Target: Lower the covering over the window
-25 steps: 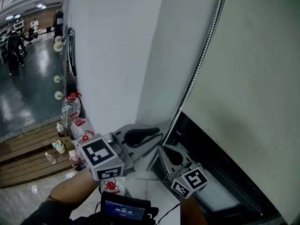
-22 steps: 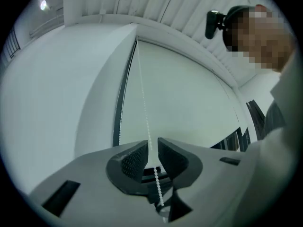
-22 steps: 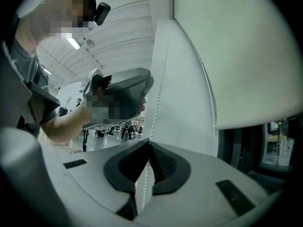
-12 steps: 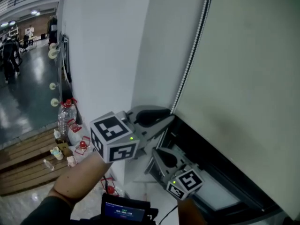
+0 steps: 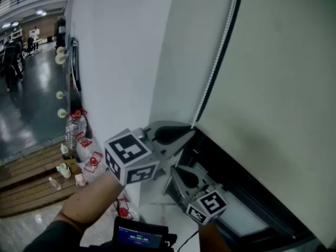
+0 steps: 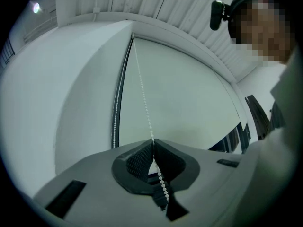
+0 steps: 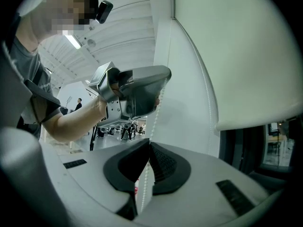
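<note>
The covering (image 5: 273, 88) is a plain off-white roller blind, hanging flat and smooth. It is most of the way down, and below its straight lower edge a strip of dark window (image 5: 247, 198) shows. Its white bead chain (image 5: 220, 51) hangs at the blind's left edge, next to the white wall (image 5: 121, 62). One strand runs taut and straight down from above into my left tongs (image 5: 190, 131), whose jaws have just been closing and now pinch it between the pads. From there the same strand drops to my right tongs (image 5: 176, 172), which pinch it as well, and it hangs on below them.
</note>
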